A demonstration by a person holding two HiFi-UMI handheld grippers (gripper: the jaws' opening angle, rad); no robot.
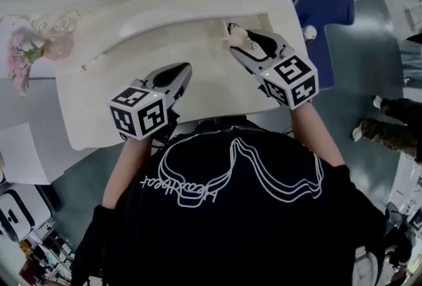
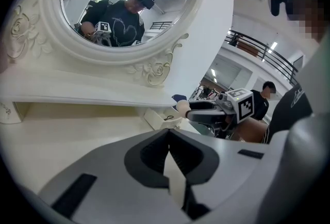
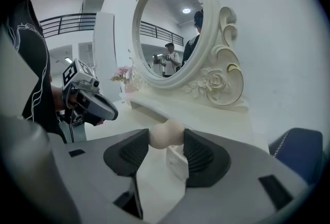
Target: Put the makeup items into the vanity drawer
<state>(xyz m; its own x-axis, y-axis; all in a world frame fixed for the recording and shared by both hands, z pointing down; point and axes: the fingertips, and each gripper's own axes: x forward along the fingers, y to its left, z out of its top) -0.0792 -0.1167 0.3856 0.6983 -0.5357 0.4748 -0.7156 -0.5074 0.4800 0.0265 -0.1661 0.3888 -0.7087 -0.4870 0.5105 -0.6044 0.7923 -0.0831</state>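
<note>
At the tabletop's far right, the right tool clamps a beige sponge crosswise, the small white open box just below and beyond it; the left tool, shut and empty, hovers farther off
</note>
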